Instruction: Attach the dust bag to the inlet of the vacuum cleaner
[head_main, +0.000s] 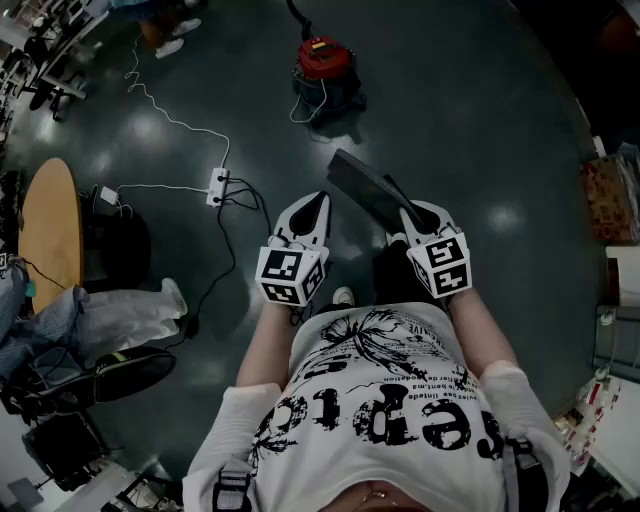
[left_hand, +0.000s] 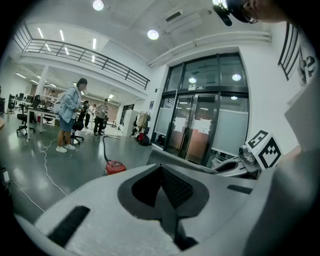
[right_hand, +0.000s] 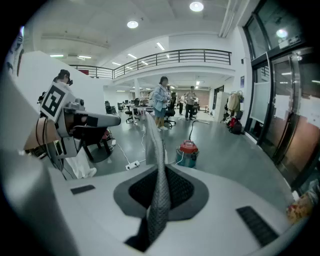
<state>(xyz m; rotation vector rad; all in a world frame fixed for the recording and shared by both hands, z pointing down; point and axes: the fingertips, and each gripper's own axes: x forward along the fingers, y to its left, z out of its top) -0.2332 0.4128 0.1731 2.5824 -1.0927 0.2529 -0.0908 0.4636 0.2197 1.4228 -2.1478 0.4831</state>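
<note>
Head view, looking steeply down: a person in a white T-shirt with black print (head_main: 385, 400) stands on a dark glossy floor (head_main: 480, 130), holding a gripper in each hand, both reaching forward. The left gripper (head_main: 318, 202) has its jaws pressed together with nothing between them; the left gripper view shows the left gripper (left_hand: 161, 169) the same way, its dark pads meeting in one line. The right gripper (head_main: 410, 218) pinches the near end of a flat grey fabric dust bag (head_main: 362, 185), which sticks out ahead of it above the floor. In the right gripper view the right gripper (right_hand: 161, 172) is closed on the dust bag (right_hand: 159, 195), whose woven edge rises upright from between the pads. The red canister vacuum cleaner (head_main: 324, 62) sits on the floor well ahead of both grippers, apart from the bag, with a dark hose (head_main: 298, 18) leading away; it also shows in the left gripper view (left_hand: 115, 167) and the right gripper view (right_hand: 188, 152). A white power strip (head_main: 218, 185) with trailing cables lies to the left, near a round wooden table (head_main: 50, 230).
</note>
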